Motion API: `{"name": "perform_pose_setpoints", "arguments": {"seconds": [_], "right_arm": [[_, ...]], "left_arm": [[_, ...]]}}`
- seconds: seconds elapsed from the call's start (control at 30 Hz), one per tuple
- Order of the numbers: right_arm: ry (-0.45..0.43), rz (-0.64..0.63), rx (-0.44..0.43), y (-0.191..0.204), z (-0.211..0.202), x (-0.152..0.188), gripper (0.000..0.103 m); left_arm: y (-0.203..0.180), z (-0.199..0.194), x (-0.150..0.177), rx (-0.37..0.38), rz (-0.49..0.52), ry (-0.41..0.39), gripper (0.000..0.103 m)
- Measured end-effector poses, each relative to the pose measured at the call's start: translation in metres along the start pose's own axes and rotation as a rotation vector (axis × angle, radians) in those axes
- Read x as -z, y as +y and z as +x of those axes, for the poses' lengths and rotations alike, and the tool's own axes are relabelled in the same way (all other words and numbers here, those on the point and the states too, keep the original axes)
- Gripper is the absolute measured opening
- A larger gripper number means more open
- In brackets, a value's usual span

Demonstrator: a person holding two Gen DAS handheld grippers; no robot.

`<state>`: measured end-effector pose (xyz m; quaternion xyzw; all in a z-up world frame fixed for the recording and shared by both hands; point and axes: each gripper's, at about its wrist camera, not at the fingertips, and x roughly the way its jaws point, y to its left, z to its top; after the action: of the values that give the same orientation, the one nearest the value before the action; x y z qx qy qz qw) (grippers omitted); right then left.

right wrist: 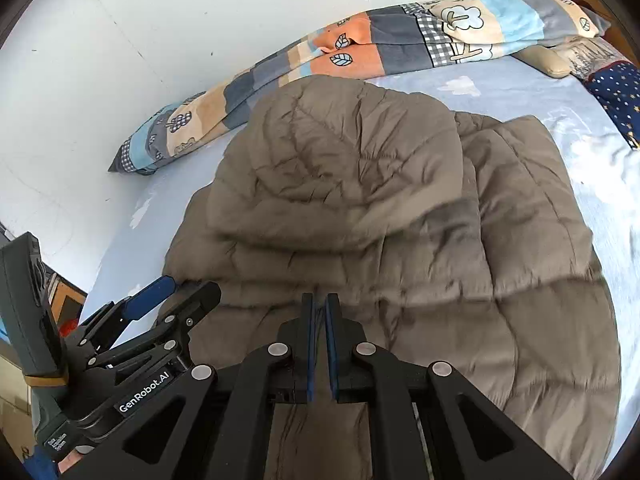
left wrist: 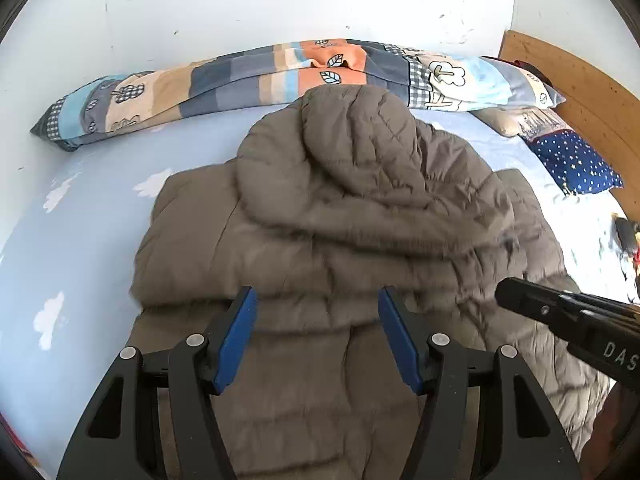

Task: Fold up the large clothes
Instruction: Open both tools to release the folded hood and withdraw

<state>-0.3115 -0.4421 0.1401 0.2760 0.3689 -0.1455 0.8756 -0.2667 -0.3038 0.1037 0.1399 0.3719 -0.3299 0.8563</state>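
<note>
A grey-brown quilted hooded jacket [left wrist: 352,216] lies partly folded on the pale blue bed sheet [left wrist: 80,220], hood uppermost, just in front of a patchwork duvet [left wrist: 256,80] rolled along the wall. The left gripper [left wrist: 318,336] hovers over the jacket's near part, fingers spread wide and empty. The right gripper [right wrist: 319,344] is beside it, blue pads [right wrist: 308,344] nearly together on a thin pinch of jacket fabric.

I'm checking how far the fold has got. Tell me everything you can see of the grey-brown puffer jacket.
The puffer jacket is grey-brown, quilted and matte, like padded nylon. It lies on the light blue bedsheet, its hood folded over the bunched body, reaching toward the patchwork quilt. The right tool looks shut on a pinch of its near edge; the left tool is open over it.
</note>
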Motion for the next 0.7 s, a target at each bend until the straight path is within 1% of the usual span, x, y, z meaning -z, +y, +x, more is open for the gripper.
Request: {"name": "perform_pose_setpoints", "arguments": {"seconds": [0.17, 0.27, 0.37, 0.47, 0.57, 0.63, 0.7], "right_arm": [[0.022, -0.012, 0.016, 0.007, -0.006, 0.026, 0.006], [0.026, -0.047, 0.055, 0.012, -0.010, 0.039, 0.006], [0.031, -0.050, 0.074, 0.014, -0.012, 0.048, 0.011], [0.065, -0.054, 0.100, 0.012, -0.006, 0.059, 0.012], [0.115, -0.062, 0.148, 0.007, 0.004, 0.070, 0.012], [0.142, -0.062, 0.154, 0.004, 0.009, 0.075, 0.012], [0.173, -0.057, 0.165, 0.000, 0.016, 0.081, 0.013]], "left_arm": [[0.004, -0.015, 0.028, -0.011, 0.004, 0.032, 0.062], [0.009, -0.019, 0.043, -0.014, -0.003, 0.061, 0.062], [0.016, -0.020, 0.056, -0.011, -0.039, 0.092, 0.062], [0.023, -0.011, 0.062, -0.012, -0.057, 0.138, 0.062], [0.030, 0.007, 0.071, -0.038, -0.065, 0.217, 0.062], [0.033, 0.015, 0.075, -0.038, -0.073, 0.254, 0.062], [0.033, 0.020, 0.080, -0.044, -0.066, 0.278, 0.065]]}}
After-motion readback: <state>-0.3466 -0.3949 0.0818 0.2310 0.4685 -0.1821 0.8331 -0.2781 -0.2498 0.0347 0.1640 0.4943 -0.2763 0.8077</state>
